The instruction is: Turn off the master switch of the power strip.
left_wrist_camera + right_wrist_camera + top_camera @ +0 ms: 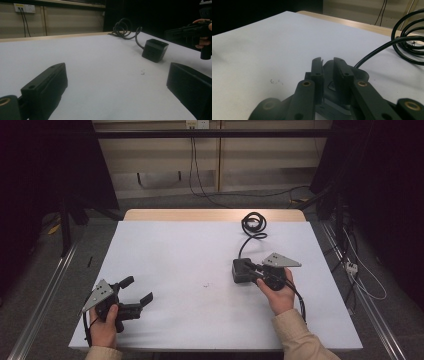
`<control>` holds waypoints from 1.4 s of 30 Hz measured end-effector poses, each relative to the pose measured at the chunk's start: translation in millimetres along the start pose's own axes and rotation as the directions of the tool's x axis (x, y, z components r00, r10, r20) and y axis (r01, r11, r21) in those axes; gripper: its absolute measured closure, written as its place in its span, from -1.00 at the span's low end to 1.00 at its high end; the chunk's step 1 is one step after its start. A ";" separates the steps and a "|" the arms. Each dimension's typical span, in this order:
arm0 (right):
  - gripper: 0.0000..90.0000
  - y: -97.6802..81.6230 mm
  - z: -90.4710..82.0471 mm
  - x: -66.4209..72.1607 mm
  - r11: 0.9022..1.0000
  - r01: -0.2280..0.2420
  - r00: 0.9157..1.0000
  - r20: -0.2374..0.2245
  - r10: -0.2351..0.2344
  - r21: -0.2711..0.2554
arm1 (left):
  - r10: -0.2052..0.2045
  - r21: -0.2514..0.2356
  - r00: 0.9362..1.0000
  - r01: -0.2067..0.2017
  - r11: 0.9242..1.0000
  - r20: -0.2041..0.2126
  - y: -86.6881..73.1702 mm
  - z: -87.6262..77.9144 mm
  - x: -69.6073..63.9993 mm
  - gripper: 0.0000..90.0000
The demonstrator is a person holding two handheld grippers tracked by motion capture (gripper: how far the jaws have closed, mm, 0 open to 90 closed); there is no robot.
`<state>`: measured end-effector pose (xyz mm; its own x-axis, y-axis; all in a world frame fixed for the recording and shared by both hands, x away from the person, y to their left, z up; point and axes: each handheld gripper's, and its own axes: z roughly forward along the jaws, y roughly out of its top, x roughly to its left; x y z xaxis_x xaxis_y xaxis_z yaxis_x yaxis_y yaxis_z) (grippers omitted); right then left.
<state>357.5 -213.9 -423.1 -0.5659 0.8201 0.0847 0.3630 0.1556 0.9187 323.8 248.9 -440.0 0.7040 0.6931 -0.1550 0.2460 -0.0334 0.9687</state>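
Note:
A black power adapter (pixel 241 271) (pixel 155 50) (pixel 359 72) lies on the white table (pixel 190 255), right of centre. Its cable runs back to a coil (pixel 253 223) (pixel 123 28) (pixel 409 42) near the far edge. My right gripper (pixel 250 266) (pixel 328 61) sits directly over the adapter's top, jaws drawn together with only a narrow slit between them and nothing clamped. In the left gripper view it appears at the far right (pixel 190 31). My left gripper (pixel 138 288) (pixel 117 82) rests near the front left corner, jaws wide open and empty, pointing toward the adapter.
A small dark smudge (pixel 206 284) (pixel 143 72) (pixel 275 81) marks the table between the two grippers. A bare wooden strip (pixel 210 215) runs along the table's far edge. Loose cables (pixel 360 270) lie on the floor to the right.

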 end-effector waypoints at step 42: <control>1.00 -6.0 10.2 -4.9 0.998 0.017 1.000 0.019 -0.018 0.056 | -0.001 0.002 1.000 0.001 1.000 -0.002 -0.2 0.2 -0.8 -0.93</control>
<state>365.6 -213.2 -433.0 -0.5581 0.8276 0.0607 0.3942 0.2000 0.8970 323.4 248.3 -440.1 0.7027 0.6944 -0.1553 0.2482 -0.0347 0.9681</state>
